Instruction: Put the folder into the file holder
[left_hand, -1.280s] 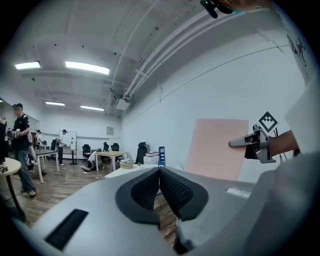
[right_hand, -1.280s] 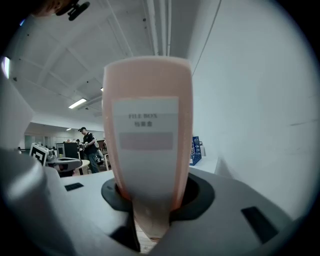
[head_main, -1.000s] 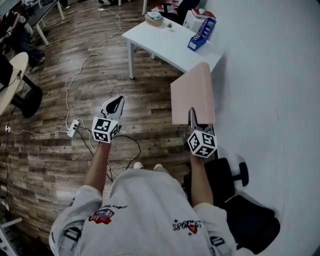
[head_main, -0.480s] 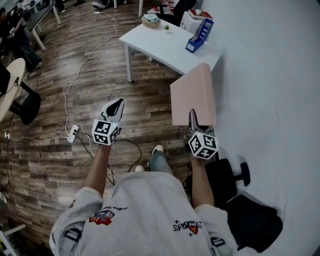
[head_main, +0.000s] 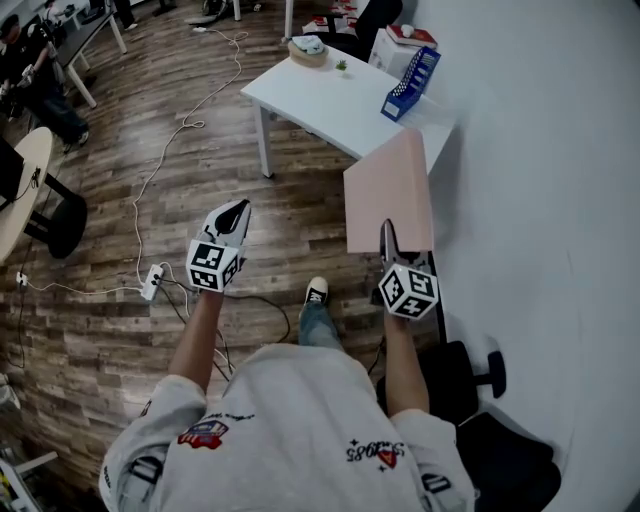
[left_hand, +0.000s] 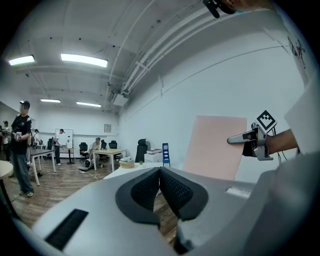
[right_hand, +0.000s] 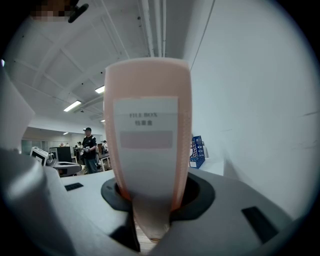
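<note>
A white table (head_main: 330, 95) is set against the white wall (head_main: 540, 150), with a basket (head_main: 308, 50) and a tiny plant (head_main: 342, 66) parked on it. A white cable (head_main: 137, 215) is snaked across the wood floor (head_main: 100, 330) to a power strip (head_main: 152, 282). A black chair (head_main: 465, 385) is tucked by the wall. A few people (left_hand: 21, 145) are seen further back.
</note>
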